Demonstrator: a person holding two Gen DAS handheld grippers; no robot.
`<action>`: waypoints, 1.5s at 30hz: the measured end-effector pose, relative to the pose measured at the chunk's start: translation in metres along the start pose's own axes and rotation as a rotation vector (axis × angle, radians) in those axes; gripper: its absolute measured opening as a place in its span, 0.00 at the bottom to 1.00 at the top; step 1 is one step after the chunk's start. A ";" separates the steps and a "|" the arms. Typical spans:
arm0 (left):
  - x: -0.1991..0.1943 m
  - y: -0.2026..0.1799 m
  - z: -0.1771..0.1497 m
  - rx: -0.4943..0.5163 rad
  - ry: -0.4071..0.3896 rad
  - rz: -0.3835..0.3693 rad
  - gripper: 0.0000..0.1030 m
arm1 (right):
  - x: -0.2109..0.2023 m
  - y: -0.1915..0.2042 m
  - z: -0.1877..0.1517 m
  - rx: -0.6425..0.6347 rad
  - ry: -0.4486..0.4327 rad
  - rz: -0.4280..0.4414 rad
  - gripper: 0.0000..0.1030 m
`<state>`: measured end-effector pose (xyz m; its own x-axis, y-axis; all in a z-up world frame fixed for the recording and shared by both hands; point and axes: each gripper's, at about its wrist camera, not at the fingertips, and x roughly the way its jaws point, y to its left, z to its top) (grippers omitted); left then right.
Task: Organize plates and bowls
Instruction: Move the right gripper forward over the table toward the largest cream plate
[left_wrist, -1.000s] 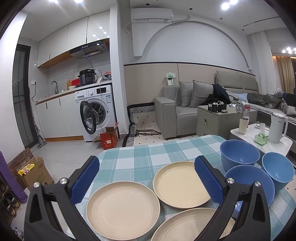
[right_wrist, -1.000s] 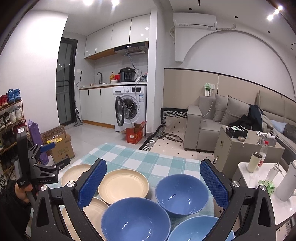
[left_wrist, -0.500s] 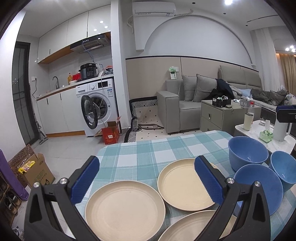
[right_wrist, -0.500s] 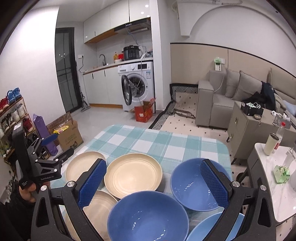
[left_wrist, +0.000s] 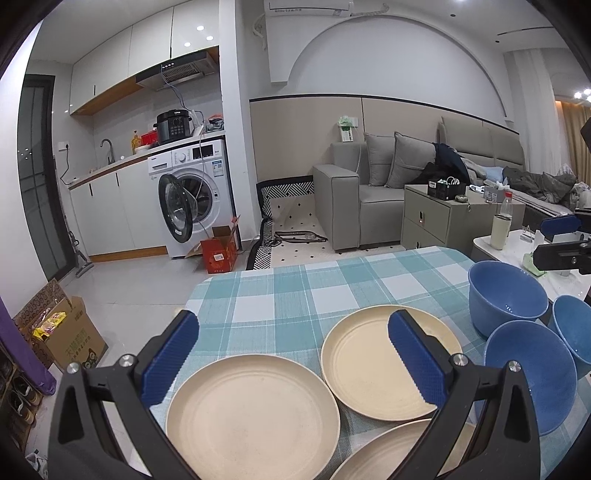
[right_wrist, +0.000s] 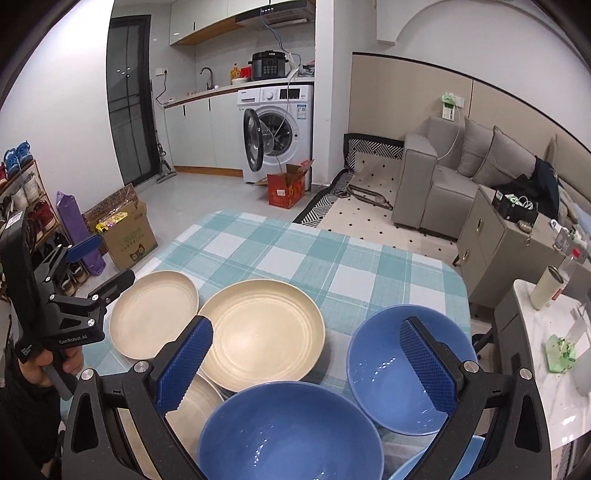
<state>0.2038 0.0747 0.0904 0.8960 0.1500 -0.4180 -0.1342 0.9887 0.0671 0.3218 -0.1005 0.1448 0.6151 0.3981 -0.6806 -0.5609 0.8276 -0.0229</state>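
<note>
Both cameras sit lower and closer to the dishes than 1 s ago; plates and bowls fill more of each view, and the dishes themselves keep their places.

Worktop (left_wrist: 332, 280), under a teal-and-white check cloth, carries all the task items at its near end. 3 cream plates lie flat: left plate (left_wrist: 253, 415) nearest the left gripper, middle plate (left_wrist: 369, 365) just beside it toward the bowls, near plate (left_wrist: 391, 454) at the front edge, partly cut off by the frame. In the right wrist view the middle plate's rim overlaps the near plate.

3 blue bowls stand upright on the right side: front bowl (right_wrist: 291, 435), far bowl (right_wrist: 391, 365) just behind it, and a third bowl (left_wrist: 574, 328) at the edge, mostly out of frame.

Left gripper (left_wrist: 291, 360) hovers above the left and middle plates, jaws spread wide, holding nothing. Right gripper (right_wrist: 306, 363) hovers over the front and far bowls, jaws likewise wide apart and empty. Neither gripper touches a dish.
</note>
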 end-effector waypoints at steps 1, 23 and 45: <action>0.002 0.000 -0.001 0.002 0.004 -0.002 1.00 | 0.003 0.000 0.001 0.000 0.007 0.001 1.00; 0.050 -0.002 -0.002 0.046 0.111 -0.026 1.00 | 0.065 0.003 0.011 0.026 0.194 0.078 1.00; 0.095 -0.015 -0.011 0.078 0.254 -0.089 1.00 | 0.118 0.001 0.006 0.050 0.315 0.114 0.99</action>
<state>0.2865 0.0741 0.0391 0.7665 0.0685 -0.6385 -0.0176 0.9962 0.0857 0.3972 -0.0506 0.0689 0.3442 0.3541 -0.8696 -0.5840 0.8059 0.0970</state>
